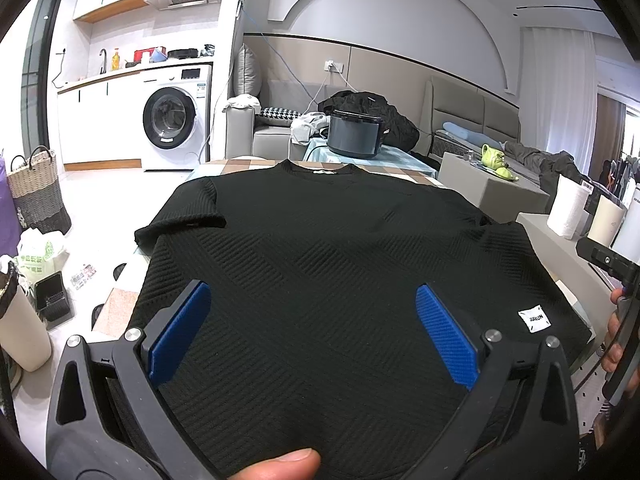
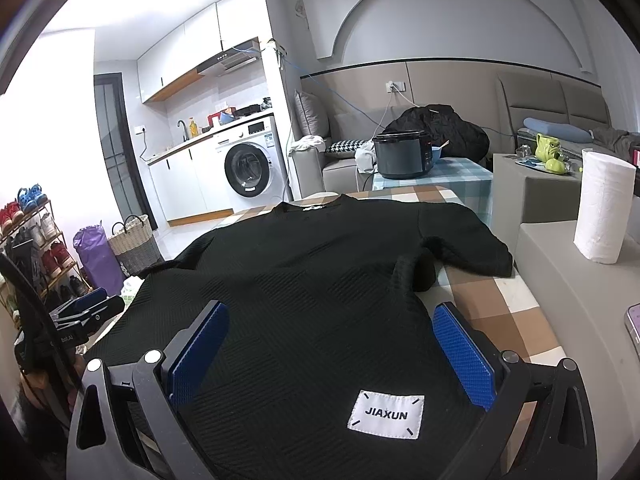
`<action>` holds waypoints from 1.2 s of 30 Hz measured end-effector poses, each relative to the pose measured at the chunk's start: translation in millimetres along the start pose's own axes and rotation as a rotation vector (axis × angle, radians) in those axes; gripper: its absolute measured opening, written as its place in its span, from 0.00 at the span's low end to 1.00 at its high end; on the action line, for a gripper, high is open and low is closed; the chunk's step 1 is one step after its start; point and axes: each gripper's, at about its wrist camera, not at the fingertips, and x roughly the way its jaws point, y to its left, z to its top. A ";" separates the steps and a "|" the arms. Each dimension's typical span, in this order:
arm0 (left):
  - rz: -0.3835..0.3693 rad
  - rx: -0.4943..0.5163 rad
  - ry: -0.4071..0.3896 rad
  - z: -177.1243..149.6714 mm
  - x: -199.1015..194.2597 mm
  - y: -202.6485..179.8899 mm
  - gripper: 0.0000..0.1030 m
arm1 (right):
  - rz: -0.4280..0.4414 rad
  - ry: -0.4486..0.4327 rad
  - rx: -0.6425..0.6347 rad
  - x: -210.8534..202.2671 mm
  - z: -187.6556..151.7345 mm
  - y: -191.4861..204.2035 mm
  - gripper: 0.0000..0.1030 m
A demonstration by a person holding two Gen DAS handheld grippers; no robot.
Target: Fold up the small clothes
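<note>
Black ribbed T-shirt [image 1: 320, 240] lies spread flat on the checked table [image 2: 500, 320], neckline at the far end, hem nearest both tongs. Left tongs [image 1: 314, 312] hover over the hem area, blue pads [image 1: 180, 336] spread wide, shirt fabric visible between them but nothing gripped. A thumb tip [image 1: 288, 460] shows at the bottom edge of the left view, below the tongs. Right tongs [image 2: 332, 344] are likewise wide apart over the hem, one blue pad [image 2: 464, 356] over the shirt's right edge next to the bare cloth, holding nothing. White label [image 2: 386, 414] reading JIAXUN sits on the shirt between the right tongs' pads, close in; the same label appears to the right of the left tongs. Right sleeve [image 2: 468, 248] lies ahead and right of the right tongs, with a curled fold in the fabric beside the armpit. Left sleeve [image 1: 180, 212] lies ahead and left of the left tongs, reaching the table's edge. Beyond the neckline, a dark cooker pot [image 1: 354, 132] stands on a second, blue-checked table. Paper towel roll [image 2: 602, 204] stands upright on a grey ledge, far right of the right tongs. Washing machine [image 1: 176, 120] in the background to the left.
</note>
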 end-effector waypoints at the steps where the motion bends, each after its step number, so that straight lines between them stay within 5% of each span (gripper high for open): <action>1: 0.001 0.000 -0.001 0.0 -0.1 -0.1 0.99 | 0.000 -0.002 -0.001 -0.7 -0.3 0.7 1.00; 20: -0.011 0.001 -0.069 25.4 -40.8 -2.8 0.99 | 0.031 -0.003 0.024 -2.1 5.0 11.9 1.00; 36: 0.006 -0.044 -0.024 47.1 -37.5 17.2 0.99 | 0.024 -0.009 0.090 -3.0 29.3 10.8 1.00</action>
